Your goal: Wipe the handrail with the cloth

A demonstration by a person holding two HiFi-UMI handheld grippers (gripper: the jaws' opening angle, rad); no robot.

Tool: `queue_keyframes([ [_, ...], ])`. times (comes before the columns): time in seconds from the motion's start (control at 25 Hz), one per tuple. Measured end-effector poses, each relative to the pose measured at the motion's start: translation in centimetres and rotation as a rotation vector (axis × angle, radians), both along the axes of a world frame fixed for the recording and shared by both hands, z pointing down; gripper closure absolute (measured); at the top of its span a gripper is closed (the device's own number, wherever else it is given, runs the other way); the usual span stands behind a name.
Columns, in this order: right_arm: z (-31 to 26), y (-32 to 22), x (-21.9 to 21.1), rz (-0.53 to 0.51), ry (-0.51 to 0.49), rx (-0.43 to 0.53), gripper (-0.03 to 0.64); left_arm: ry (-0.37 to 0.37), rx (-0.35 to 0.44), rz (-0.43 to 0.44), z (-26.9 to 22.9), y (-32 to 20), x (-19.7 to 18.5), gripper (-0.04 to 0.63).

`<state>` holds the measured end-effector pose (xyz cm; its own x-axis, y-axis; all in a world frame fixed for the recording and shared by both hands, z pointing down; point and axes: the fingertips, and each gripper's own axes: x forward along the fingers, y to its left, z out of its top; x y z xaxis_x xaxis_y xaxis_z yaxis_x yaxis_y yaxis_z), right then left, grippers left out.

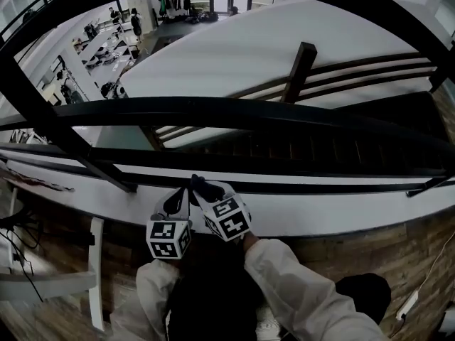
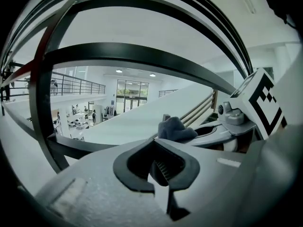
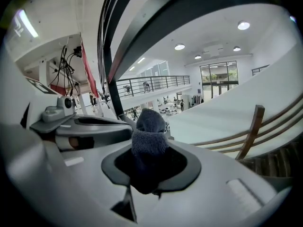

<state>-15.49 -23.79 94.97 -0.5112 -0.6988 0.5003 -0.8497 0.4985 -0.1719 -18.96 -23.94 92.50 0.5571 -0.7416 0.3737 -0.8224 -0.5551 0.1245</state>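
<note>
The dark blue-grey terry cloth [image 3: 150, 126] is bunched into a small wad and pinched in the right gripper [image 3: 149, 169], whose jaws are clamped on it, so a tuft stands up past the tips. It sits below the broad black curved metal handrail [image 1: 249, 109], clear of it. Just beside it the left gripper [image 2: 158, 167] has its jaws drawn together on nothing. Both tools are held close in front of white sleeves [image 1: 298, 290]. Beyond the rail lies a brown wooden stair railing [image 1: 298, 73].
</note>
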Motion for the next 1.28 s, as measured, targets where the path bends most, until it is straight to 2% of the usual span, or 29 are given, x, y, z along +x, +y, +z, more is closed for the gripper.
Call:
queue_keyframes([
  [0.2, -0.4, 0.1, 1.8, 0.019, -0.031, 0.014, 0.514, -0.03, 0.029, 0.01, -0.6, -0.4, 2.9, 0.598],
  [0.32, -0.1, 0.6, 3.7, 0.046, -0.06, -0.01, 0.514, -0.056, 0.022, 0.026, -0.7, 0.4, 4.5, 0.598],
  [0.56, 0.4, 1.8, 7.9, 0.047, -0.024, -0.068, 0.512, -0.01, -0.13, 0.079, 0.8, 1.9, 7.8, 0.598],
  [0.68, 0.3, 2.5, 10.4, 0.044, 0.009, -0.09, 0.509, -0.09, -0.097, 0.08, 0.4, 1.4, 8.3, 0.598],
  [0.84, -0.2, 3.2, 14.4, 0.06, 0.035, -0.167, 0.507, -0.172, -0.073, 0.021, -1.0, 0.6, 8.9, 0.598],
  [0.96, -0.1, 3.8, 16.8, 0.07, 0.038, -0.205, 0.506, -0.152, -0.036, 0.006, -2.6, 0.9, 11.8, 0.598],
  [1.08, -0.1, 4.2, 18.4, 0.08, 0.033, -0.214, 0.506, -0.11, -0.058, 0.015, -2.1, 2.2, 15.1, 0.598],
  [1.28, -0.3, 5.2, 21.6, 0.072, 0.065, -0.205, 0.506, -0.19, -0.056, 0.089, -0.7, 4.3, 19.1, 0.598],
])
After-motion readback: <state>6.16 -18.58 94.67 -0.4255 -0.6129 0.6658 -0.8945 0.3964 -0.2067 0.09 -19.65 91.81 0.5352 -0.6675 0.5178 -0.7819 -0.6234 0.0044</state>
